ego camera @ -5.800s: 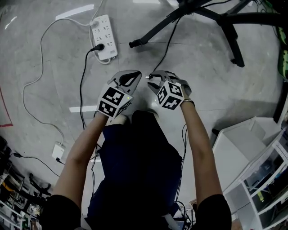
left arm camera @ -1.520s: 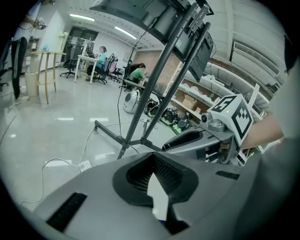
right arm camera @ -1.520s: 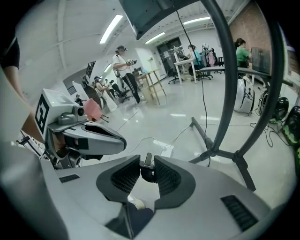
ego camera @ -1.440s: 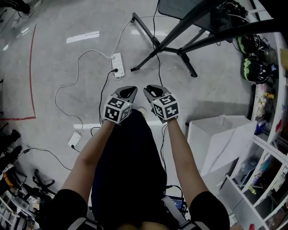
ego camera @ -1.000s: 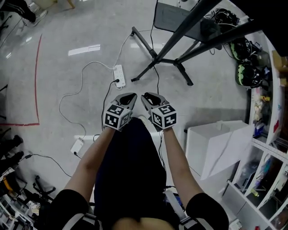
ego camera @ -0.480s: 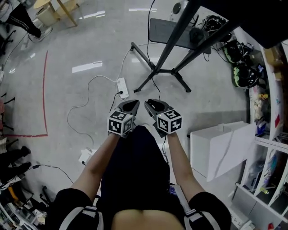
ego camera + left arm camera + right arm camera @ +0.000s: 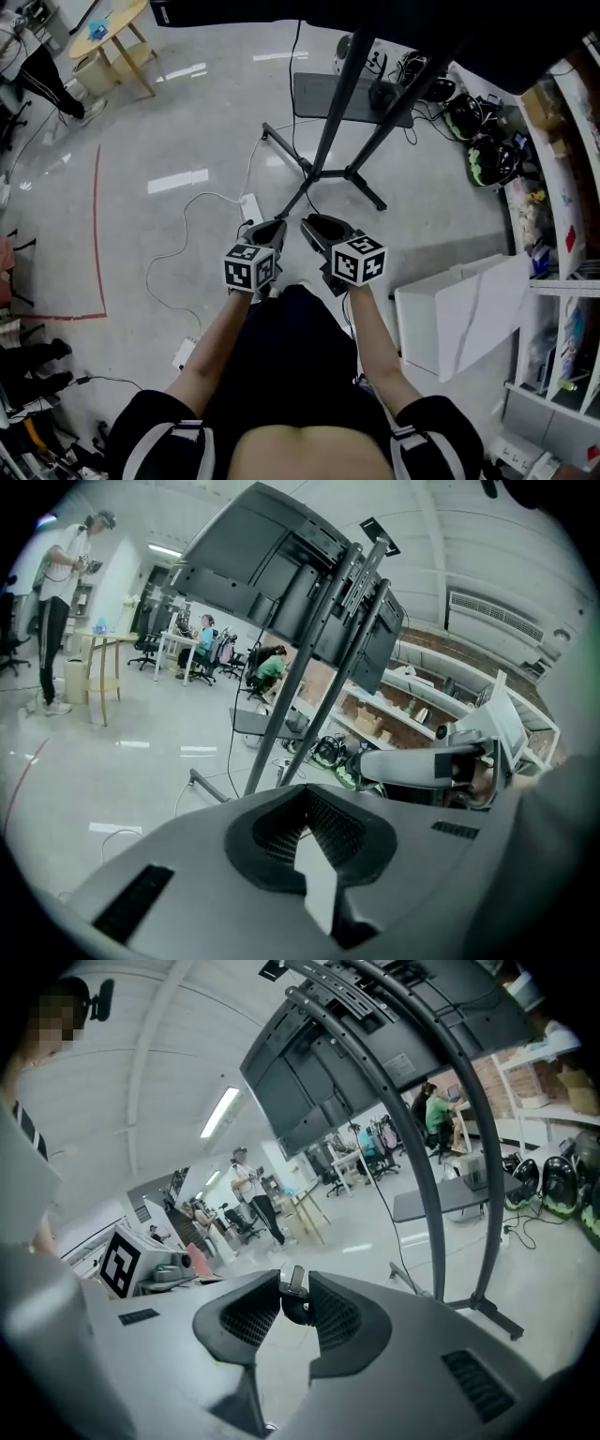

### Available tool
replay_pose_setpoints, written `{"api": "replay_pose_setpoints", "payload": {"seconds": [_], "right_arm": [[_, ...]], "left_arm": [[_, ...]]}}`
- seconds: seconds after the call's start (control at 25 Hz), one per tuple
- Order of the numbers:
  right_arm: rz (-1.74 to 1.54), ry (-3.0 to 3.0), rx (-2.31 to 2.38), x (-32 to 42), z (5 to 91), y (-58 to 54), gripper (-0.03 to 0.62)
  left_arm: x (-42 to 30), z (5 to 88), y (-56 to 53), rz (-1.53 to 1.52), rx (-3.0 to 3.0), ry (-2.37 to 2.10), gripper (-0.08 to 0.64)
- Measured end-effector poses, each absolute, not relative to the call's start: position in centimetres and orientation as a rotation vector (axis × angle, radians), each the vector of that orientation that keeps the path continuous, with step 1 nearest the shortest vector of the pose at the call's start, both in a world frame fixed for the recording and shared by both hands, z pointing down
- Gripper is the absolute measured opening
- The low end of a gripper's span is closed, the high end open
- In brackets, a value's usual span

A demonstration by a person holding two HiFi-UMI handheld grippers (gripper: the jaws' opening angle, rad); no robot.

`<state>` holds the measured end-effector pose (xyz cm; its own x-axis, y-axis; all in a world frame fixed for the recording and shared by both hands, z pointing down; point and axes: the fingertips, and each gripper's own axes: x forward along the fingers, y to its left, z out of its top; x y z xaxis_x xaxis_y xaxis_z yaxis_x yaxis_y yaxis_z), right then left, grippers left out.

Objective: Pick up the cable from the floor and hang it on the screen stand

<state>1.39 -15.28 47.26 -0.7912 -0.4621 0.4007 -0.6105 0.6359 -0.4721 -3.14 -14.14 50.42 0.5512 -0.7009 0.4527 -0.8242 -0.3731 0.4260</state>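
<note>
1. The cable [image 7: 293, 1309] sits at the tips of the right claw [image 7: 294, 1284], its plug end nearly upright with the metal tip pointing up. The claw is clamped on it, and the rest of its length cannot be traced.
2. The left claw [image 7: 307, 793] is closed, tips together, with nothing between them.
3. Both forearms reach forward side by side, the claws aimed toward the black screen stand [image 7: 323, 155] — near it, not touching.
4. At right a white box [image 7: 441, 314] stands on the floor [image 7: 159, 122] — its contents cannot be made out. Beside it, shelves [image 7: 562, 323] hold small items.
</note>
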Motion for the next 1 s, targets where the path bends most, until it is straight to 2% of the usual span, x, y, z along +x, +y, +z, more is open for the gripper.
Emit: {"api": "replay_pose_setpoints", "payload": {"seconds": [0.2,0.52,1.0], "right_arm": [[0.823,-2.665,0.887,1.7,43.7,-15.4,0.109],[0.978,-2.769,0.894,3.3,39.9,-15.4,0.109],[0.724,-2.806,0.866,4.4,37.3,-15.6,0.109]], "left_arm": [[-1.7,47.7,-14.2,0.302,2.279,-1.184,0.008],[-0.4,45.6,-13.7,0.308,2.319,-1.156,0.008],[3.0,44.0,-15.1,0.274,2.39,-1.138,0.008]]}}
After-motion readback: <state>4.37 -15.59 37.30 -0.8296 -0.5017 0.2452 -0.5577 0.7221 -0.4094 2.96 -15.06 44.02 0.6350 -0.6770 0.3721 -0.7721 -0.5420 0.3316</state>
